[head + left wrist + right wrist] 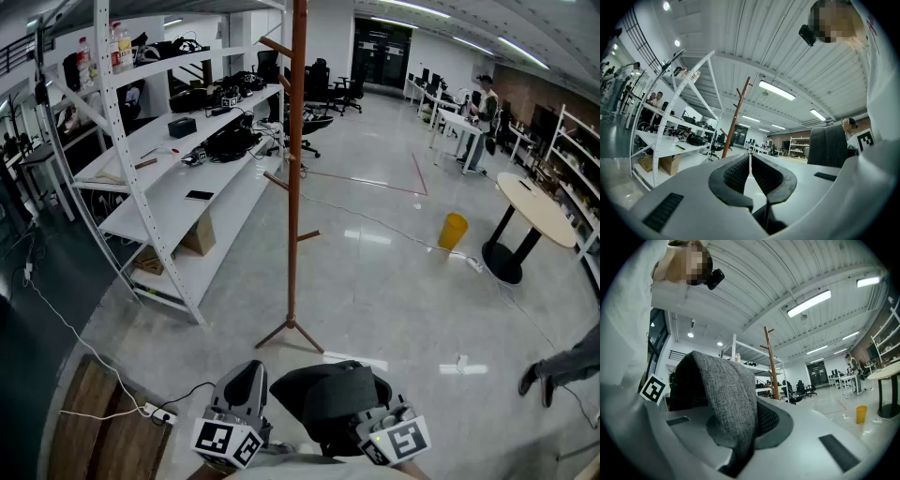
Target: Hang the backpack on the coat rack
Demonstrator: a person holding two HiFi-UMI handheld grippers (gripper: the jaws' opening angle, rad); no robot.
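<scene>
left claw (750, 161) is nearest me: jaws together, only a hairline slit between the ribbed pads, nothing in it. it's tilted up and aimed toward the far left of the room.

right claw (740, 420) sits just to its right, clamped on a fold of grey woven fabric that belongs to the backpack (328, 398). the fabric arches up over the left jaw and drops down into the gap.

in the head view the backpack is a dark bulk at the near edge, between the two claws and up off the floor (394, 281). can't tell if it touches the left claw.

coat rack (295, 169) is straight ahead and farther out, well apart from the backpack. it's a brown wooden pole, upright on splayed feet on the glossy floor, with short pegs angled off it at several heights.

white shelving (164, 211) stands left of the rack, loaded with dark bags and cables, and a cardboard box (199, 236) sits under its lowest shelf.

yellow bin (454, 230) is on the floor far right, near a round bench (534, 206) on a black pedestal. a person (486, 98) stands by the far desks. a leg (562, 367) in dark clothing enters at the right edge.

near left there's a wooden bench (94, 422), with a white power strip (159, 412) and its cable just beside it.
</scene>
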